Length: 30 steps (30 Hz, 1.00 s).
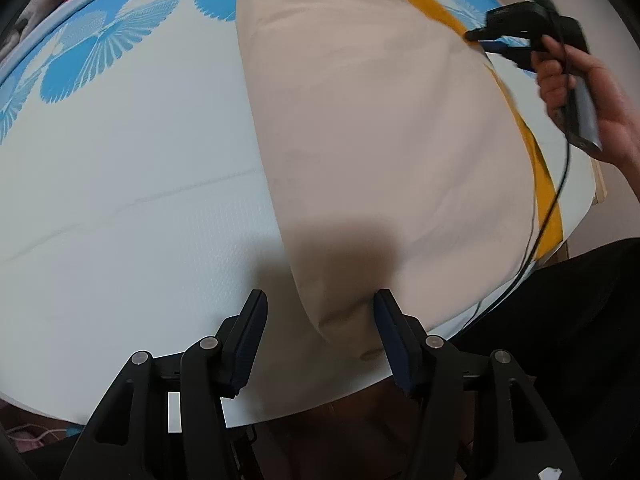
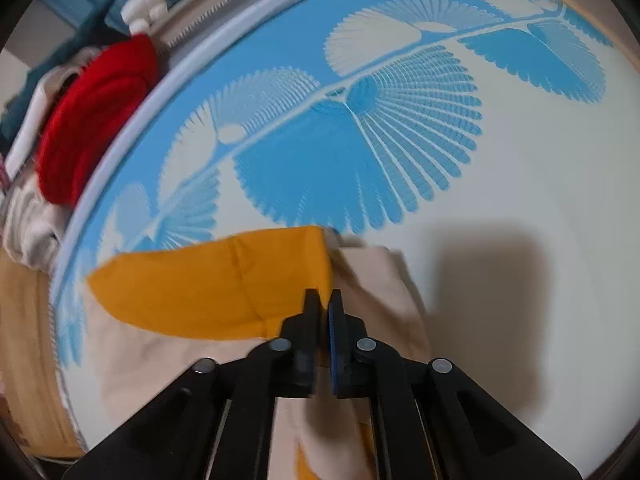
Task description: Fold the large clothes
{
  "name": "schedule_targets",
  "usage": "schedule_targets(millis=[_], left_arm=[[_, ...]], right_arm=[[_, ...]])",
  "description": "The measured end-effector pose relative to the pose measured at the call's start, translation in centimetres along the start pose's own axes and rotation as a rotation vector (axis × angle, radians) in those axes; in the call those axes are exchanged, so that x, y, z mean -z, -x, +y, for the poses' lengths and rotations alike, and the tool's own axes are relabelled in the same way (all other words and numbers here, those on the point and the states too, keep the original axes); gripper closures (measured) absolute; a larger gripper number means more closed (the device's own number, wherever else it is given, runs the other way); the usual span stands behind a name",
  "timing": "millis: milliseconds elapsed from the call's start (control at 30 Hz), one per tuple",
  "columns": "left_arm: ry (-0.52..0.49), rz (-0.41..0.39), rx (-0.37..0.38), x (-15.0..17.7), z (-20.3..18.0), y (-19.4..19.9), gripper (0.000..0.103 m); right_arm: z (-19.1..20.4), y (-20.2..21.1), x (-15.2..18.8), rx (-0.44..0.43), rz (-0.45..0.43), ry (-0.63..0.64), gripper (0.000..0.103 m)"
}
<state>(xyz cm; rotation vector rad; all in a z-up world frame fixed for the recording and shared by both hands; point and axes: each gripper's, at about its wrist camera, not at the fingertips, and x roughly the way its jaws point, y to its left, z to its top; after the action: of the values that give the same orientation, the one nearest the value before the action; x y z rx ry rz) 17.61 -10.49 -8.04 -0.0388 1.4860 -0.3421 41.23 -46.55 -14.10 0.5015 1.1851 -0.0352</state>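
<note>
A large beige garment (image 1: 380,128) with an orange band (image 1: 546,196) lies lengthwise on a white and blue mat (image 1: 120,200). My left gripper (image 1: 320,304) is open, its jaws on either side of the garment's near corner. My right gripper (image 2: 325,300) is shut on the garment's far edge, where the orange part (image 2: 208,284) meets the beige cloth (image 2: 376,280). The left wrist view shows the right gripper (image 1: 476,35) at the garment's far right edge, held by a hand.
The mat has a blue leaf print (image 2: 360,140) at its far side. A red cloth (image 2: 92,120) and pale folded clothes (image 2: 28,224) lie beyond the mat's rim. A black cable (image 1: 548,208) runs across the orange band.
</note>
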Motion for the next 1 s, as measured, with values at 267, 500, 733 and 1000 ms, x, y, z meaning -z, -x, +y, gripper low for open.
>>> schedule_targets(millis=[267, 500, 733, 1000], left_arm=[[0.066, -0.097, 0.106, -0.5, 1.3, 2.9, 0.056], [0.041, 0.011, 0.02, 0.0, 0.6, -0.3, 0.057], [0.112, -0.074, 0.098, -1.9, 1.2, 2.3, 0.054], [0.34, -0.099, 0.213, -7.2, 5.5, 1.6, 0.04]], right_arm=[[2.1, 7.1, 4.2, -0.176, -0.052, 0.334, 0.06], [0.9, 1.5, 15.0, 0.005, 0.366, 0.731, 0.053], [-1.9, 3.4, 12.9, -0.059, 0.289, 0.585, 0.042], [-3.6, -0.4, 9.1, -0.127, 0.316, 0.331, 0.03]])
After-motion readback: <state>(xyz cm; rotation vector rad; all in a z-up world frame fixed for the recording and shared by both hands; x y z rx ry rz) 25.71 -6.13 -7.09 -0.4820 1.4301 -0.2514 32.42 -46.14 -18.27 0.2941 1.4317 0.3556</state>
